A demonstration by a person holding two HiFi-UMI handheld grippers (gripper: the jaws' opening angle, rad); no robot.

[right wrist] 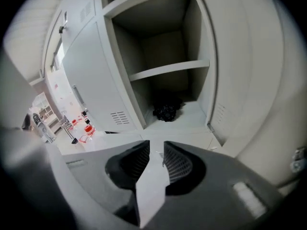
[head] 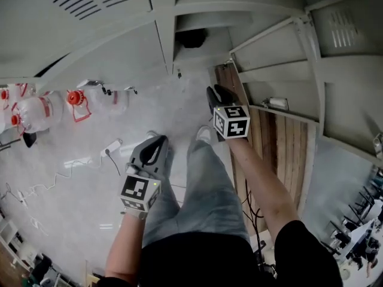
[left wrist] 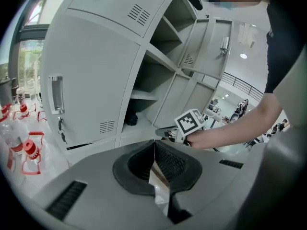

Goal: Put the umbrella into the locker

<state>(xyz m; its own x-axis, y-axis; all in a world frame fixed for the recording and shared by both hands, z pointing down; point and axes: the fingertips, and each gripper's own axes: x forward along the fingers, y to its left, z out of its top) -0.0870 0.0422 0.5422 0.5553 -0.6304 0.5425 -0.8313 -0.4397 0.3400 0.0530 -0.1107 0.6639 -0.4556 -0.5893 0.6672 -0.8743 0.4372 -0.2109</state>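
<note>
In the locker (right wrist: 168, 70), the umbrella (right wrist: 166, 111), dim, indistinct.

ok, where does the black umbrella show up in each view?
Head view: umbrella at top centre, a dark lump in the open compartment.
Left gripper view: umbrella left of centre, low in the same compartment.
Right gripper view: umbrella at centre, just above the jaws.
Shared landmark: the closed door directly left of it in all three.
</note>
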